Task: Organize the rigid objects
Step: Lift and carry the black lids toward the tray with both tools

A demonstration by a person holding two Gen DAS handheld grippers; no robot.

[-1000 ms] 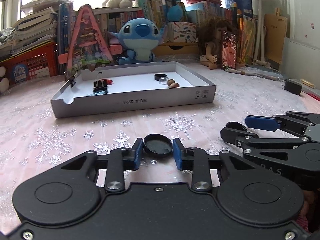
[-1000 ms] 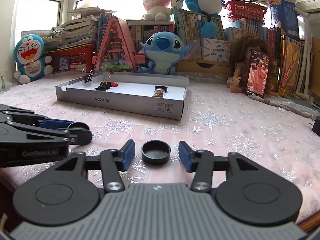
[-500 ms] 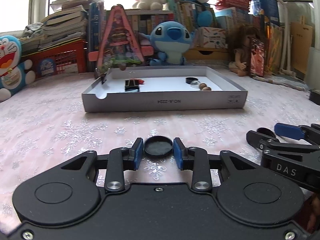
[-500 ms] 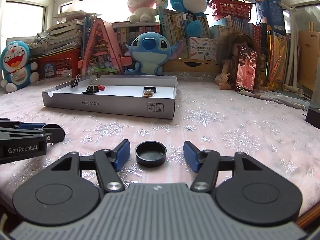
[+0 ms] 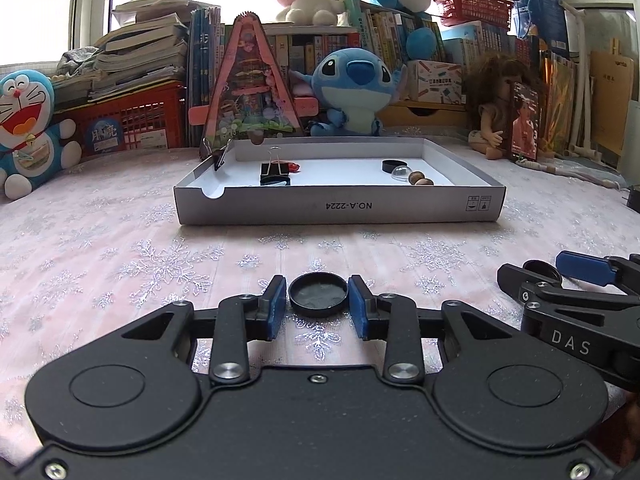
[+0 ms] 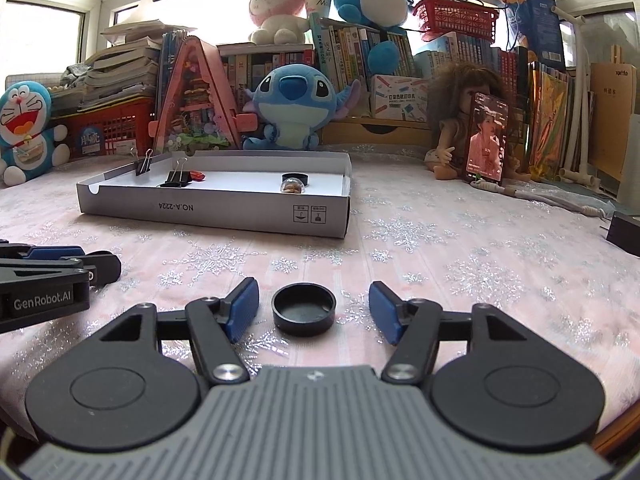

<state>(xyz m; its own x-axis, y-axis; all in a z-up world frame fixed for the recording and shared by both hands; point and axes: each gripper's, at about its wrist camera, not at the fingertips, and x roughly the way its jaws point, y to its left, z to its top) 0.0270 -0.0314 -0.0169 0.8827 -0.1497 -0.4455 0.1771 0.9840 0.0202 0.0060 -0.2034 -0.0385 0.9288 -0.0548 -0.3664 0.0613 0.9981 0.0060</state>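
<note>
A black round cap (image 5: pixel 318 295) sits between the blue pads of my left gripper (image 5: pixel 318 300), which is shut on it low over the snowflake cloth. A second black cap (image 6: pixel 304 314) rests on the cloth between the fingers of my right gripper (image 6: pixel 314 312). Those jaws are closing, with a gap on each side of the cap. The right gripper (image 5: pixel 552 272) shows at the right edge of the left wrist view. The left gripper (image 6: pixel 86 260) shows at the left of the right wrist view. Farther back lies the grey box-lid tray (image 5: pixel 340 210) (image 6: pixel 216 216).
In the tray lie binder clips (image 5: pixel 274 170), a small red piece (image 5: pixel 294 166), another black cap (image 5: pixel 392 165), a clear dome (image 5: pixel 401 173) and brown nuts (image 5: pixel 420 178). Plush toys, books, a red crate and a doll line the back. A black adapter (image 6: pixel 624 234) sits far right.
The left wrist view has swung so the tray now sits in the middle, with the cap still gripped. The right jaws stand a little wider around their cap. The left gripper slid leftward in the right view.
</note>
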